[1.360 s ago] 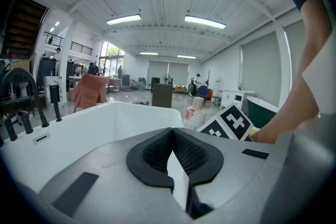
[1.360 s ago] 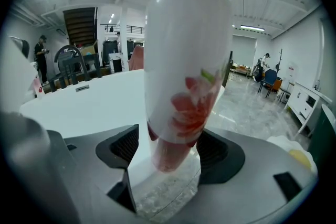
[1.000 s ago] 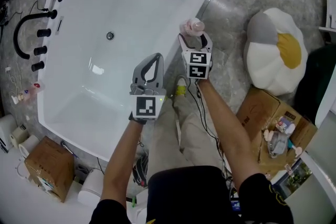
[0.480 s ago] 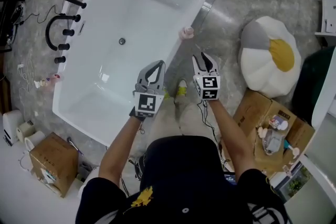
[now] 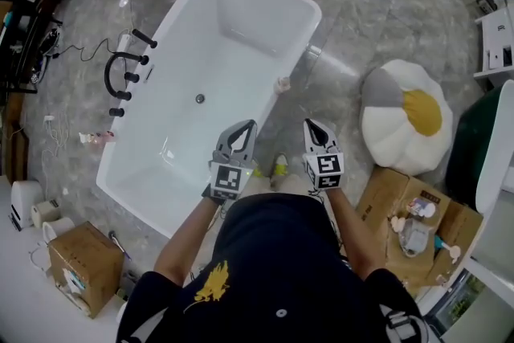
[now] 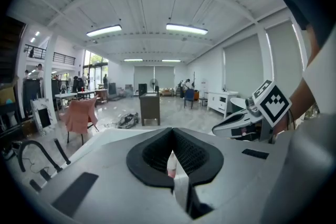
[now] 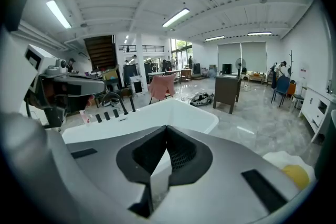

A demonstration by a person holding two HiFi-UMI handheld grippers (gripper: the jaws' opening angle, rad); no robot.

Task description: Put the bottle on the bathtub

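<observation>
The small pink bottle [image 5: 281, 84] stands upright on the right rim of the white bathtub [image 5: 173, 144], apart from both grippers. My left gripper [image 5: 244, 127] hangs shut and empty over the tub's near right edge. The right gripper [image 5: 311, 124] is shut and empty over the floor, a good way short of the bottle. In the left gripper view the bottle [image 6: 171, 165] shows far off through the loop of the closed left gripper [image 6: 172, 139], with the right gripper [image 6: 247, 120] to its right. The right gripper view has the right gripper [image 7: 166, 136] facing the bathtub [image 7: 157, 113].
A black faucet set [image 5: 124, 80] stands by the tub's left side. An egg-shaped cushion [image 5: 405, 116] lies on the stone floor at right, with open cardboard boxes [image 5: 418, 213] nearer. Another box [image 5: 76, 265] sits at lower left. The person's shoe [image 5: 279, 165] is beside the tub.
The right gripper let go of the bottle on the tub rim and drew back, then shut. Both grippers and the head camera have moved away from the tub.
</observation>
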